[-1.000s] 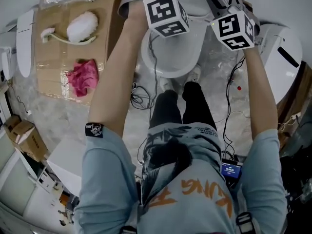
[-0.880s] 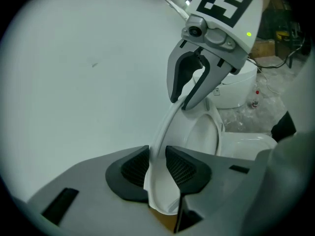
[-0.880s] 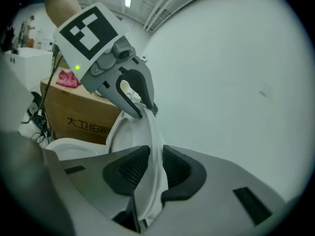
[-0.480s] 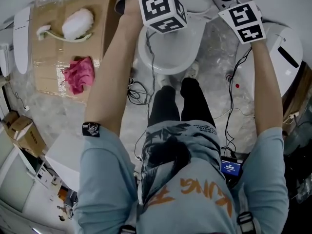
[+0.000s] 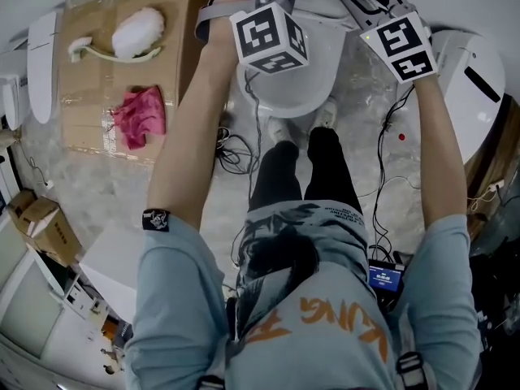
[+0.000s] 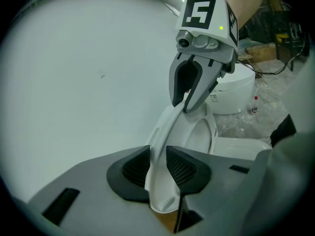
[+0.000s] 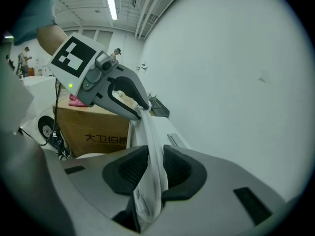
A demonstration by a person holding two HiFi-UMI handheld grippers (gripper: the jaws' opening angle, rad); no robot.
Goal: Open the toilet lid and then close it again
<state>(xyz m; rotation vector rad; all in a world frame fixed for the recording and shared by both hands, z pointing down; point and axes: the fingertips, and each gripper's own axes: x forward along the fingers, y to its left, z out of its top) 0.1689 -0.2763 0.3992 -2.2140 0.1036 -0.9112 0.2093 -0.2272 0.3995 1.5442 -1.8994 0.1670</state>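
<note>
"大卫伯" on cardboard box point(image 7: 93, 127), "KUNG" on shirt point(image 5: 341, 319)

The toilet lid point(image 6: 170, 127) is white, the cloth point(image 5: 140, 116) pink, the cardboard point(image 5: 85, 80) brown.

The white toilet lid point(image 6: 165, 128) stands partly raised.

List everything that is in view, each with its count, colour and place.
toilet: 1, white, top centre of the head view
toilet lid: 1, white, raised, gripped by both claws
other toilet: 1, white, right edge
cardboard box: 1, brown, left of the toilet
cloth: 1, pink, on the box
fluffy brush: 1, white, on the box
small carton: 1, brown, lower left floor
cables: several, black, floor by the feet
person: 1, blue shirt, black trousers, centre
left claw: 1, grey, shut on the lid
right claw: 1, grey, shut on the lid
</note>
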